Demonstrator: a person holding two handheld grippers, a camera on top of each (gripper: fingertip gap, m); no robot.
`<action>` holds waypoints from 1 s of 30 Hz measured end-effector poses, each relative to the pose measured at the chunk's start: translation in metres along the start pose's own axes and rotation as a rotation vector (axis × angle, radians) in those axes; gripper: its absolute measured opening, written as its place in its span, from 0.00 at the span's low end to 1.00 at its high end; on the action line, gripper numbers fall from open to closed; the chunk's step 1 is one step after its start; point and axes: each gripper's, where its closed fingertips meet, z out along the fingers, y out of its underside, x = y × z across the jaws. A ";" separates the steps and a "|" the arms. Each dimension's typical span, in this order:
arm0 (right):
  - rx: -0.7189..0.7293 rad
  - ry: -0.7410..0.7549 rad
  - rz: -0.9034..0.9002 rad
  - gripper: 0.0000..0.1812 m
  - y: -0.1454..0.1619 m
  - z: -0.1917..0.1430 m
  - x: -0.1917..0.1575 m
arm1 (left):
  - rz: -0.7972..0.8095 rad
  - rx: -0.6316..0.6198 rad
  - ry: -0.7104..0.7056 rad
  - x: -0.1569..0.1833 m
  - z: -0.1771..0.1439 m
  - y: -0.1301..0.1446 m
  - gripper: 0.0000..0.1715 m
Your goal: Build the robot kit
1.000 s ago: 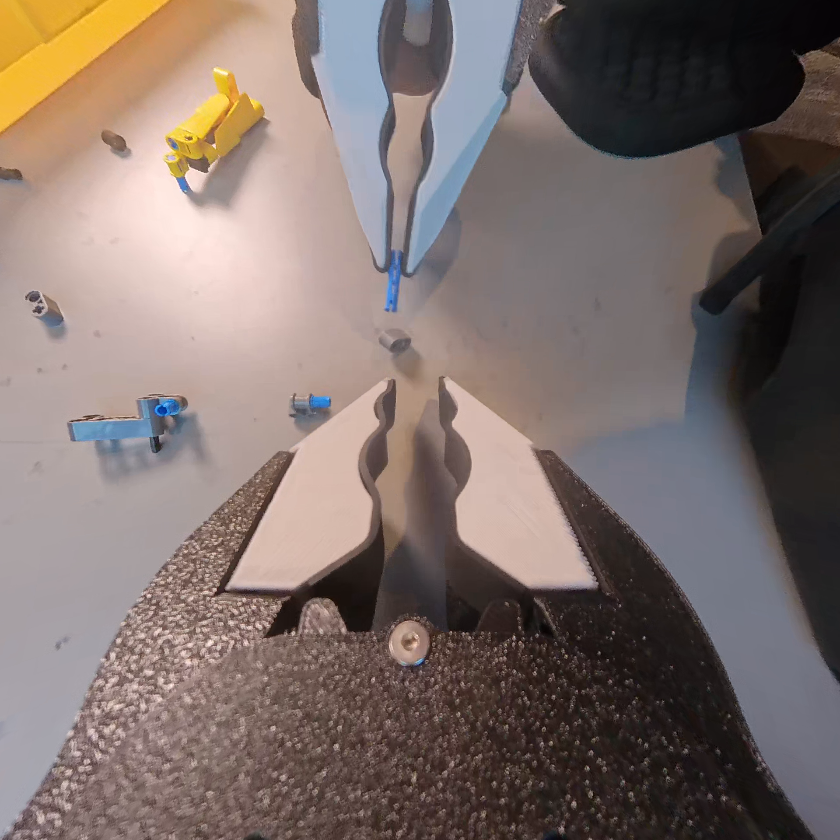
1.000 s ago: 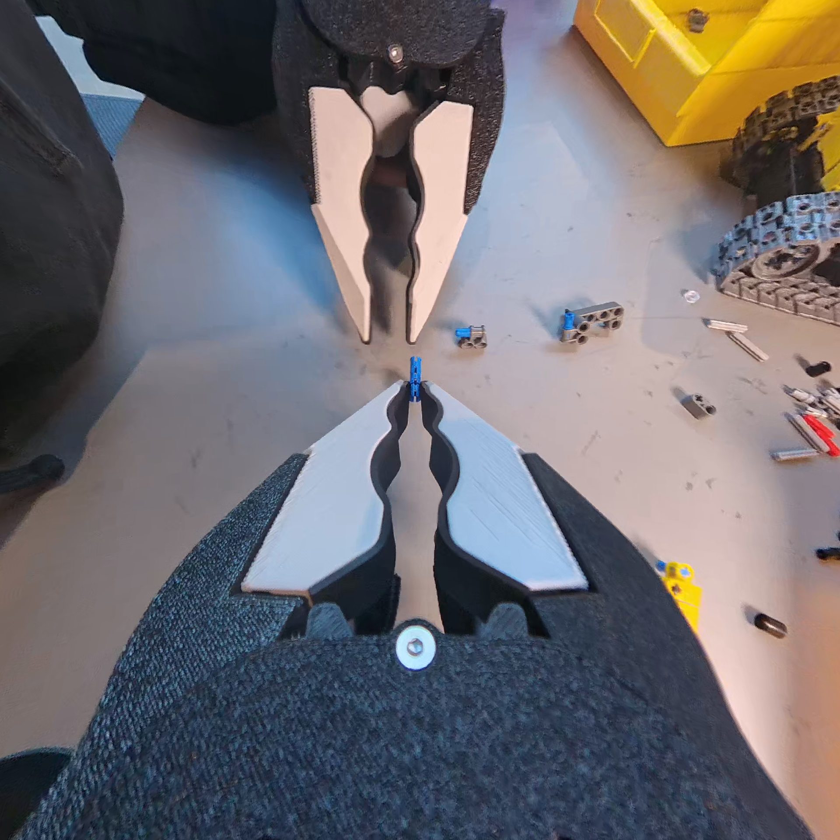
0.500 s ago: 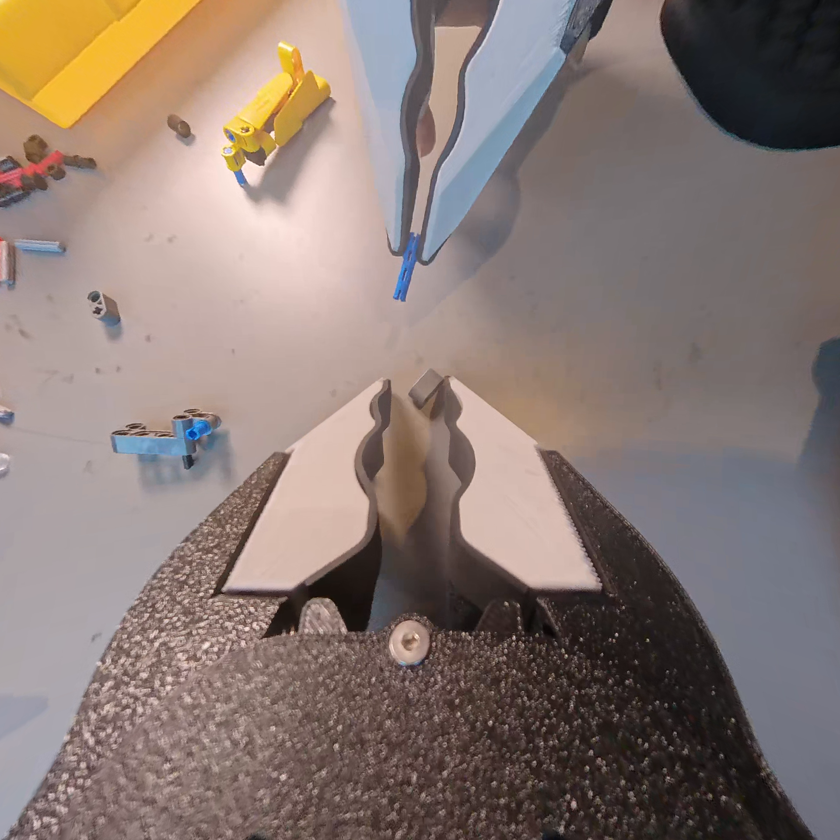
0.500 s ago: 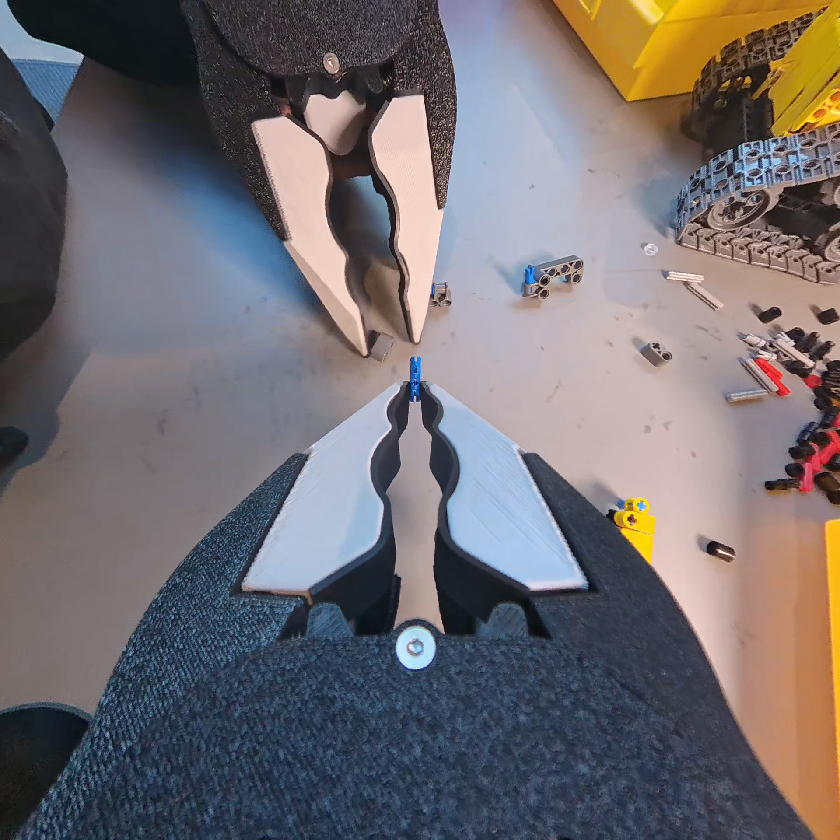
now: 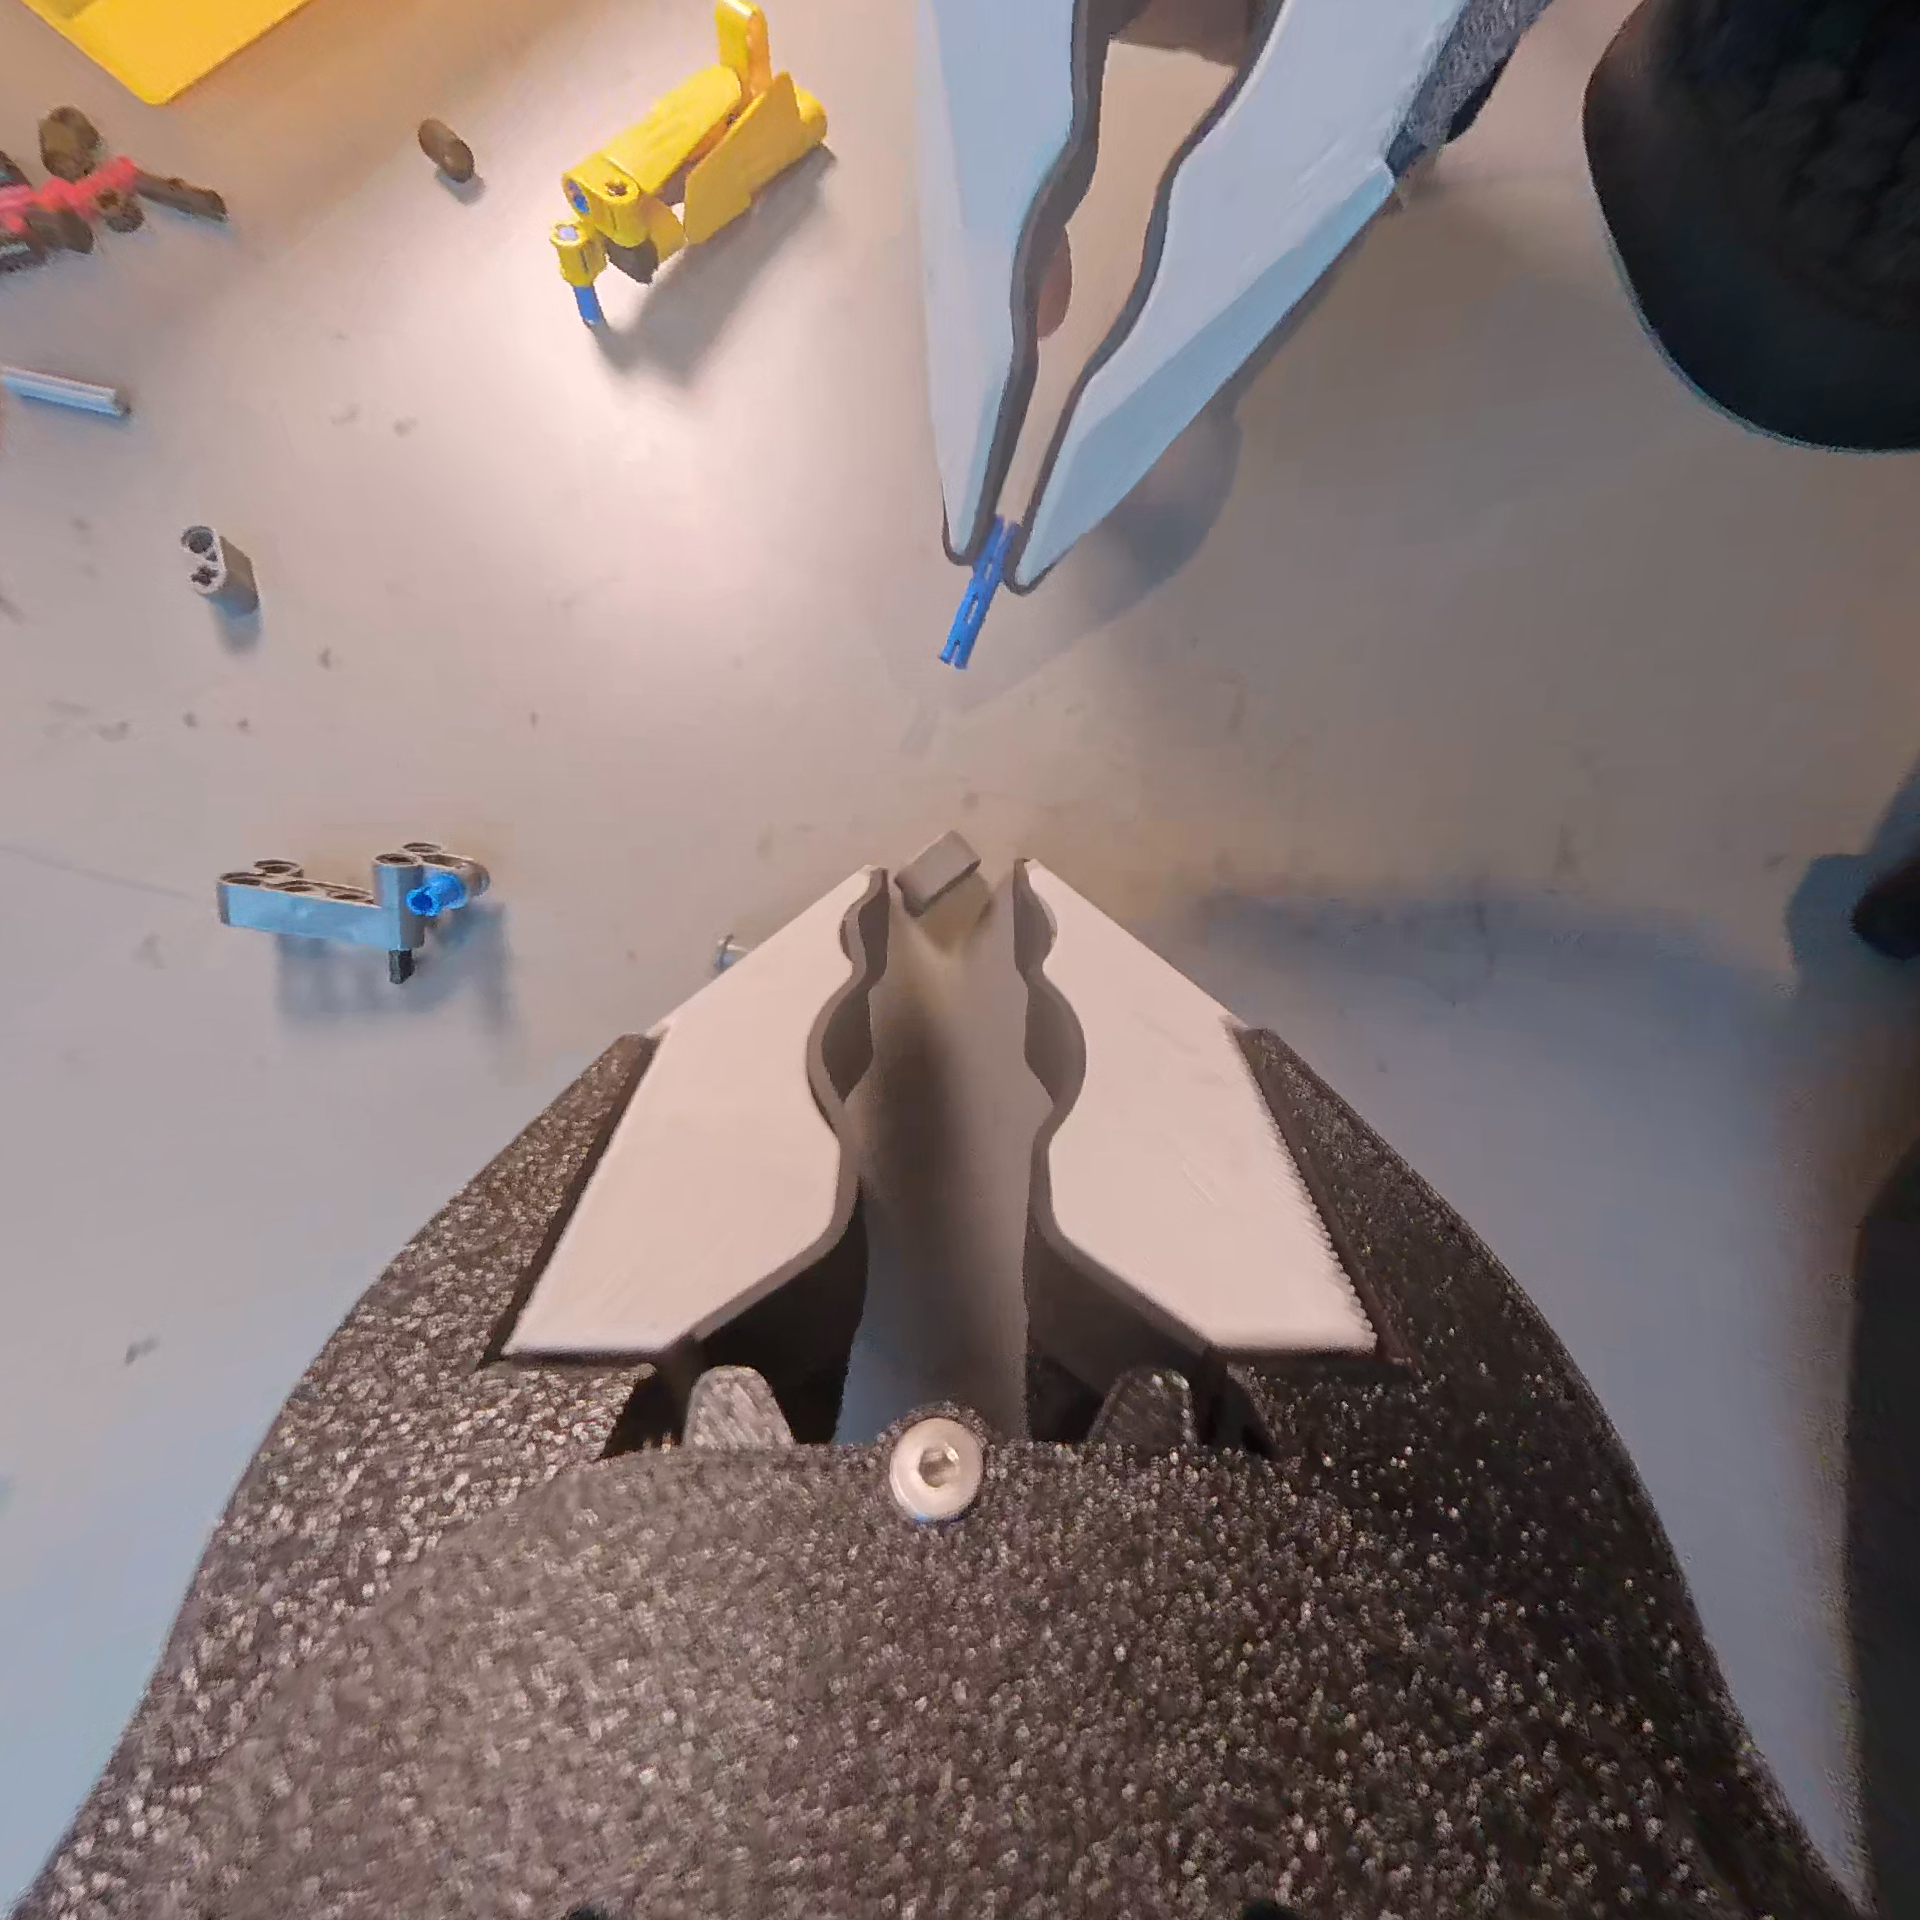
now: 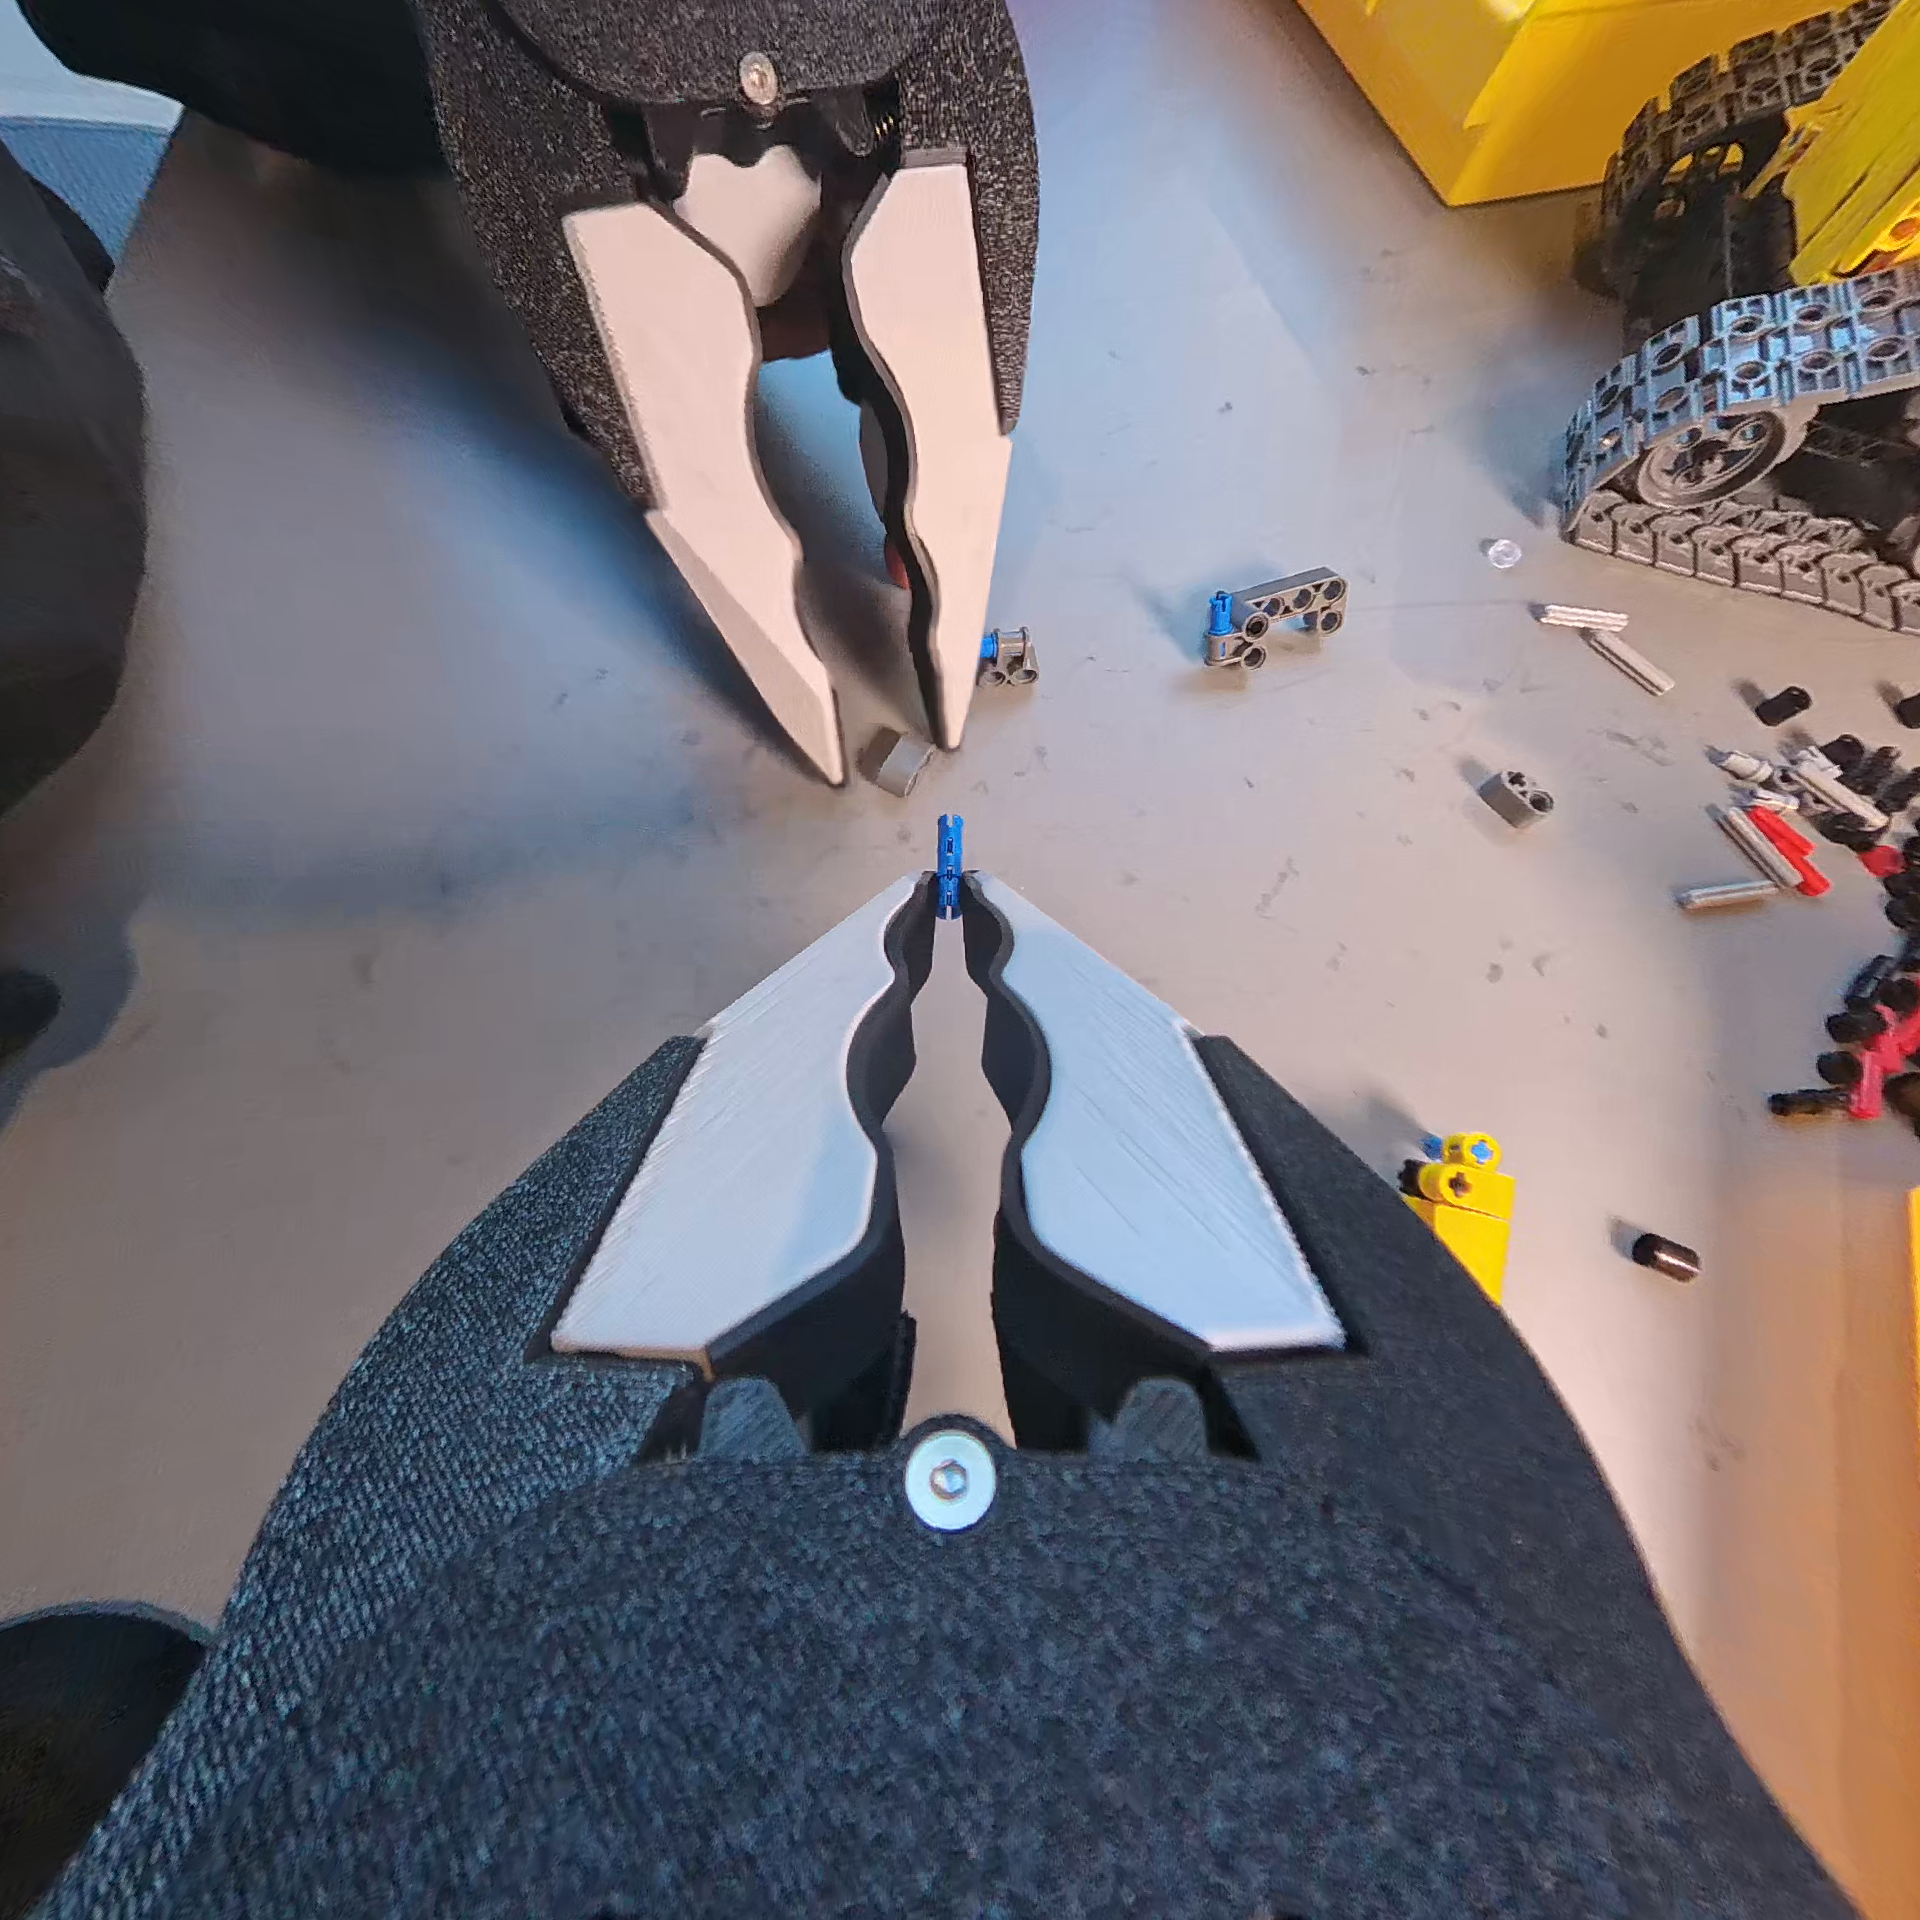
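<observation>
2 grippers face each other tip to tip over a grey table (image 5: pixel 1351 675). seen from the right wrist, the left gripper (image 6: pixel 894 743) at 12 o'clock is spread, its tips straddling a small grey connector (image 5: pixel 938 885) that lies on the table; a sliver of room shows on each side of the piece, so nothing is clamped. the right gripper (image 6: pixel 943 878) is clenched on a blue pin (image 6: pixel 949 847), pinched only at the very tips with about half its length sticking out toward the connector, close but apart. such a shallow hold looks prone to swivel. from the left wrist, a grey angled beam (image 5: pixel 343 904) sits at 9 o'clock and a yellow assembly (image 5: pixel 686 187) at 11 o'clock, both well apart. the right wrist view shows a tracked vehicle (image 6: pixel 1745 416) at 2 o'clock and loose pins (image 6: pixel 1849 831) at 3 o'clock; open table lies toward 9 o'clock.
</observation>
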 end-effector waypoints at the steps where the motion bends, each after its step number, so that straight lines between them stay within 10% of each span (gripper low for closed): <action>1: -0.001 -0.003 -0.001 0.03 0.000 0.001 -0.001 | -0.006 0.003 -0.013 -0.002 0.001 -0.001 0.14; 30: 0.036 -0.032 -0.017 0.03 -0.006 0.007 -0.010 | 0.207 0.125 -0.015 -0.003 -0.005 -0.009 0.08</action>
